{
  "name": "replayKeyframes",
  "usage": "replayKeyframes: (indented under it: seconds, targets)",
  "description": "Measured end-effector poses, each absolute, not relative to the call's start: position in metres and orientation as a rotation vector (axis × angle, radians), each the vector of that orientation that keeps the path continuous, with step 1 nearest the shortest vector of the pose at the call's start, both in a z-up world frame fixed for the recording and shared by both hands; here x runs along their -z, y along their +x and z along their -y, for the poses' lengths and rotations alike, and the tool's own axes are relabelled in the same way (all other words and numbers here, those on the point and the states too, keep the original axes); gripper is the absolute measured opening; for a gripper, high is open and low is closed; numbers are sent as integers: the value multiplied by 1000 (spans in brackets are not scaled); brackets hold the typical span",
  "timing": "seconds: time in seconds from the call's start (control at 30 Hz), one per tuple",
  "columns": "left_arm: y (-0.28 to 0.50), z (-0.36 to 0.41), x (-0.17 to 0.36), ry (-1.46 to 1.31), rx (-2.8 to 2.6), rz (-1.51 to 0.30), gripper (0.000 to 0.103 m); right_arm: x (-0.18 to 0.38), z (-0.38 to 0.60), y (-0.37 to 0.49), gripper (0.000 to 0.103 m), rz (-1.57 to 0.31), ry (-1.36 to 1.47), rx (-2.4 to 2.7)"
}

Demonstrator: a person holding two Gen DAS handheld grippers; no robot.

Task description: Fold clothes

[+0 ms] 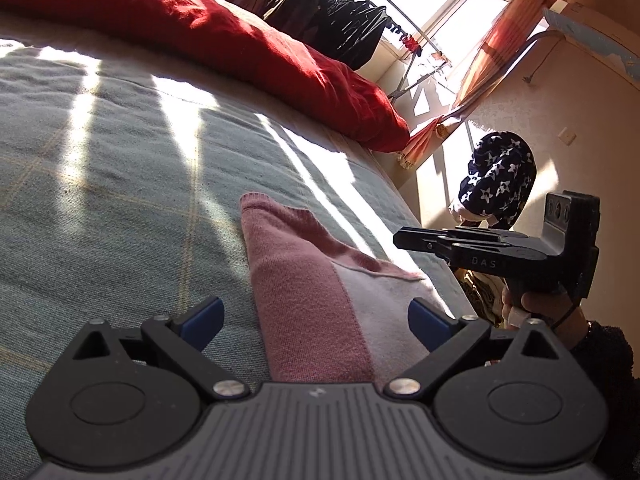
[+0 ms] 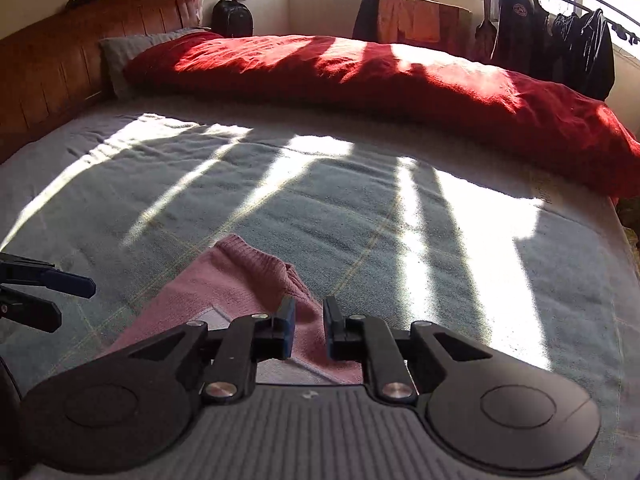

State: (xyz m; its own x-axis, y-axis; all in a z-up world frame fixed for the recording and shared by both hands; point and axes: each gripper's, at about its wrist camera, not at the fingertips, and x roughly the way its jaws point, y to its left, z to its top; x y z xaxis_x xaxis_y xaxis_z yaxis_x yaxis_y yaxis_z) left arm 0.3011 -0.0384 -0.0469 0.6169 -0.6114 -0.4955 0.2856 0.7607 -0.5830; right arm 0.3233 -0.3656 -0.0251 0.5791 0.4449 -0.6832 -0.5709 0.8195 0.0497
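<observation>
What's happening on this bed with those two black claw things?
A person is folding clothes with a handheld gripper in each hand. A pink sweater lies partly folded on the grey-green bedspread. The left gripper has its jaws wide open on either side of the sweater, not pinching it. The right gripper has a narrow gap between its jaws, with nothing held. A red duvet lies along the far side.

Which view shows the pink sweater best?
The left wrist view: the pink sweater lies folded lengthwise on the bed, mostly unobstructed between open fingers. In the right wrist view, the right gripper covers much of it; only the far end shows.
</observation>
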Motion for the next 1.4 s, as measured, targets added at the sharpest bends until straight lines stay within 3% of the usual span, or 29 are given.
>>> replayKeyframes:
  seconds: [0.13,0.3,0.43,0.5,0.57,0.63,0.93,1.4]
  targets:
    - [280,39,41,-490,540,-742,98,30,363,312,26,-777,-178,-589]
    - [254,35,39,-495,531,-766,98,79,379,344,27,-867,-56,-458]
    - [240,31,32,-441,505,-765,98,72,405,350,28,-830,84,-327]
    - [236,30,29,-410,486,-756,98,57,406,334,31,-797,64,-333]
    - [233,31,29,-394,475,-753,98,41,402,315,46,-770,14,-339]
    - [230,35,29,-383,470,-762,98,26,397,293,52,-746,-38,-345]
    - [211,52,21,-330,497,-771,98,13,387,231,64,-768,-44,-396]
    - [196,61,12,-276,486,-774,98,57,380,218,67,-860,37,-396]
